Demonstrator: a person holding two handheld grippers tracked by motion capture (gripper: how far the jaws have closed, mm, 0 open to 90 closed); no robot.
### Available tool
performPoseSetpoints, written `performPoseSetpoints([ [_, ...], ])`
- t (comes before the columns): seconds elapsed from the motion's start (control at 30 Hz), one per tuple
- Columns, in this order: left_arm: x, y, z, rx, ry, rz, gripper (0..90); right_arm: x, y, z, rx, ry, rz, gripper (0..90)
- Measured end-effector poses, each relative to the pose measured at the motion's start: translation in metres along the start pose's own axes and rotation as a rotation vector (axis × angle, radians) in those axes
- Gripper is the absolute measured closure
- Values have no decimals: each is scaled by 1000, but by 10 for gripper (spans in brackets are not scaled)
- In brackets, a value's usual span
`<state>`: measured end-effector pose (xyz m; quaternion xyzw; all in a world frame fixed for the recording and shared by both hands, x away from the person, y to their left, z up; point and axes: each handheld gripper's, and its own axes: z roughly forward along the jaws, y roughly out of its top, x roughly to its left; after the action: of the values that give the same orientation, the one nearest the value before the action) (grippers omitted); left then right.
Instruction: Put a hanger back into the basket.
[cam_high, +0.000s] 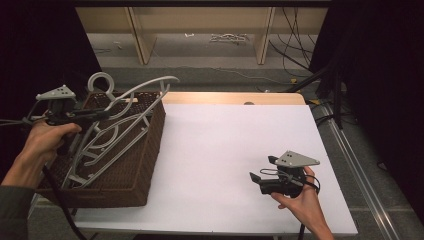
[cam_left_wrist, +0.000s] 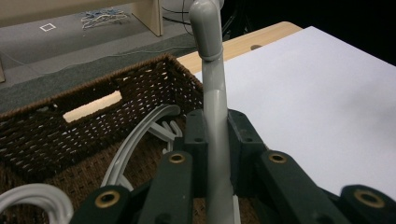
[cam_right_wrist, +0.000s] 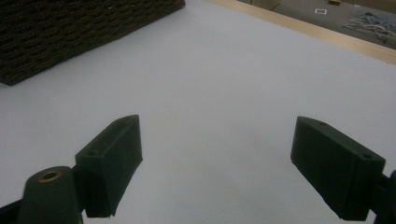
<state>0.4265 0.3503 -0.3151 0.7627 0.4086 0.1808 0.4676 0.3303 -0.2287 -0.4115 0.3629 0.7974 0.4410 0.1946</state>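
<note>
My left hand-held gripper (cam_left_wrist: 217, 140) is clenched on the smooth grey plastic neck of a hanger (cam_high: 131, 92), just below its rounded hook. The hanger is lifted at a tilt above the dark brown woven wicker basket (cam_high: 150, 150), which sits at the left edge of the white table (cam_high: 235, 150). More pale, curved plastic hangers (cam_high: 100, 150) lie slanted inside the basket, whose rough weave has a slotted handle hole in its far wall. My right hand-held gripper (cam_right_wrist: 217, 168) hangs over the bare matte tabletop, well apart, its blocky black jaws spread wide and holding nothing.
</note>
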Motion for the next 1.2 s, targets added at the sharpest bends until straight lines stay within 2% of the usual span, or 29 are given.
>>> performPoseSetpoints([
  [0.3, 17, -16, -15, -22, 29, -27, 798, 0, -2, 3, 14, 5, -3, 176],
  [0.33, 22, -20, -18, -26, 41, -42, 798, 0, -2, 3, 15, 3, -3, 176],
  [0.5, 29, -28, -23, -25, 53, -44, 798, -1, -4, 2, 16, 2, 6, 176],
  [0.57, 31, -32, -25, -18, 60, -48, 798, -2, -4, 1, 26, -7, 3, 176],
  [0.87, 38, -52, -26, 13, 75, -64, 798, -2, -6, 0, 8, -4, 5, 176],
  [1.03, 42, -60, -24, 20, 65, -86, 798, -1, -7, 1, 14, 0, 4, 177],
  [1.2, 43, -65, -21, 52, 85, -76, 798, -1, -7, 2, 14, 5, 4, 176],
])
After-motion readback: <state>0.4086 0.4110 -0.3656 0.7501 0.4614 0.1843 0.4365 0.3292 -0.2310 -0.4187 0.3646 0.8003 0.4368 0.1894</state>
